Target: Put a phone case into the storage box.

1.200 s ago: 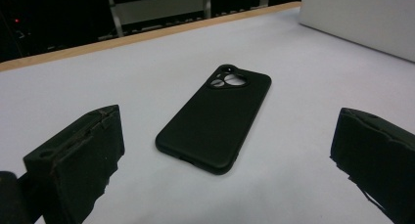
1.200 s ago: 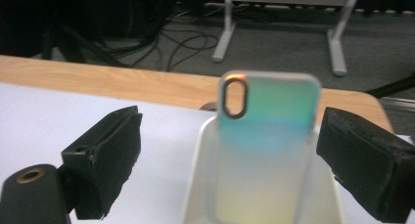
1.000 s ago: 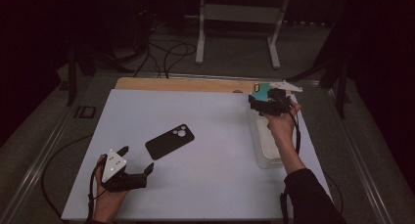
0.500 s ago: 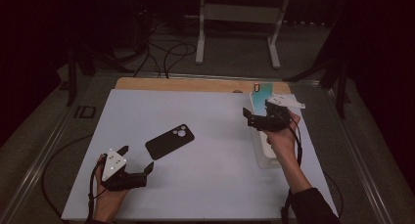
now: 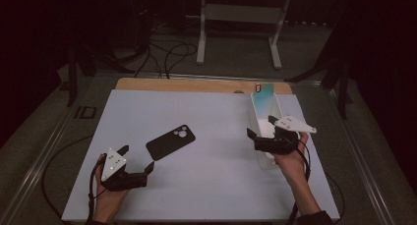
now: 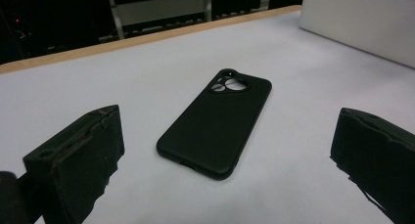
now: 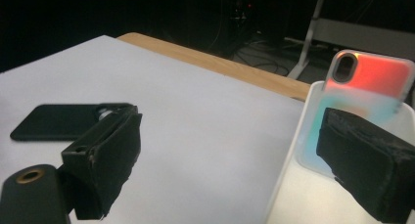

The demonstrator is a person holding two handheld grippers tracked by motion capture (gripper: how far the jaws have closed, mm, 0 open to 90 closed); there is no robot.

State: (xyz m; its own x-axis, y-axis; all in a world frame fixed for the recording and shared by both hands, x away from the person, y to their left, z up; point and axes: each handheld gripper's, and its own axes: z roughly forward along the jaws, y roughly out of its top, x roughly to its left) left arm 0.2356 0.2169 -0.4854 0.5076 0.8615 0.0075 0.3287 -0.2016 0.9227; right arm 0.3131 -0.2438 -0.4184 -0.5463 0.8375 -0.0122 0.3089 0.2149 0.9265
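Working on a white table top point(image 5: 216, 185) with a wooden strip point(image 5: 196, 85) along its far edge, you've got a dark room around you. Beyond the table: grey floor, loose cables point(image 5: 167, 53), a white metal stand point(image 5: 241, 18).

Your left gripper point(image 5: 135, 158) sits near the front left corner of the table, jaws wide apart, holding nothing. Black phone case point(image 6: 215, 121) lies flat on the white surface just ahead of those jaws, camera cutout at its far end, not touched.

Your right gripper point(image 5: 260, 127) is at the right side, over the near part of a long white tray point(image 5: 255, 109). Jaws spread wide, nothing held. A colourful phone case point(image 7: 367, 87), red fading to teal, leans upright in the tray's far end. Black case and tray are well apart.
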